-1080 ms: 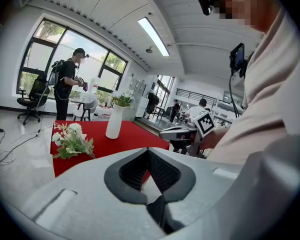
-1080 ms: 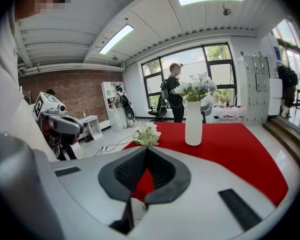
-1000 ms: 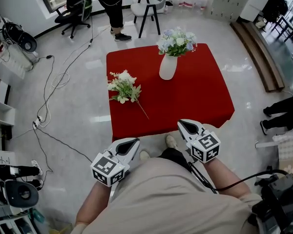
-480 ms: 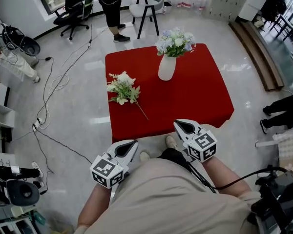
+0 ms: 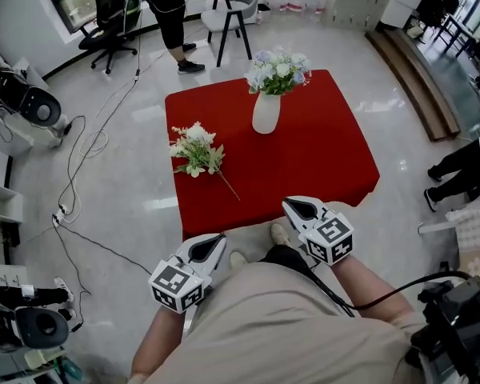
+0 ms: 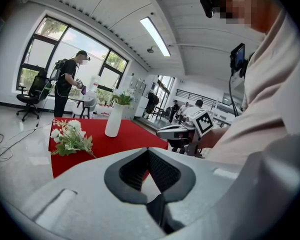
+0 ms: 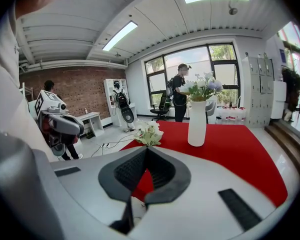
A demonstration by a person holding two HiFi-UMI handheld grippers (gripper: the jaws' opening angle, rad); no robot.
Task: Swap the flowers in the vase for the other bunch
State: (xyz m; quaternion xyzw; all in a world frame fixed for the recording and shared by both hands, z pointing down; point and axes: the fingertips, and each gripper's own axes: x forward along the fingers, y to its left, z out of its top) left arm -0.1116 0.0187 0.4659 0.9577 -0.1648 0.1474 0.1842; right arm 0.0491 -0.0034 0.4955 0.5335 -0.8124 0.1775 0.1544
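Observation:
A white vase [image 5: 266, 112] holding pale blue and white flowers [image 5: 278, 69] stands near the far edge of the red-clothed table [image 5: 320, 158]. The other bunch [image 5: 194, 150], white flowers with green leaves, lies flat on the table's left side with its stem toward me. Both grippers hover short of the table's near edge, close to my body. The left gripper [image 5: 216, 242] is shut and holds nothing, as is the right gripper [image 5: 292, 206]. Along the left gripper's [image 6: 149, 151] jaws I see the bunch [image 6: 70, 136] and vase [image 6: 113, 120]. The right gripper [image 7: 146, 151] faces the vase [image 7: 196, 123].
Cables [image 5: 88, 146] trail over the floor left of the table. A person in black [image 5: 170, 14], a stool [image 5: 228, 14] and an office chair [image 5: 104, 14] are beyond the table. Another person's legs [image 5: 456, 174] are at the right, past a wooden ledge [image 5: 412, 78].
Both grippers have stayed where they were, still shut. The head view has shifted a little, so the table sits slightly higher and further left in the picture.

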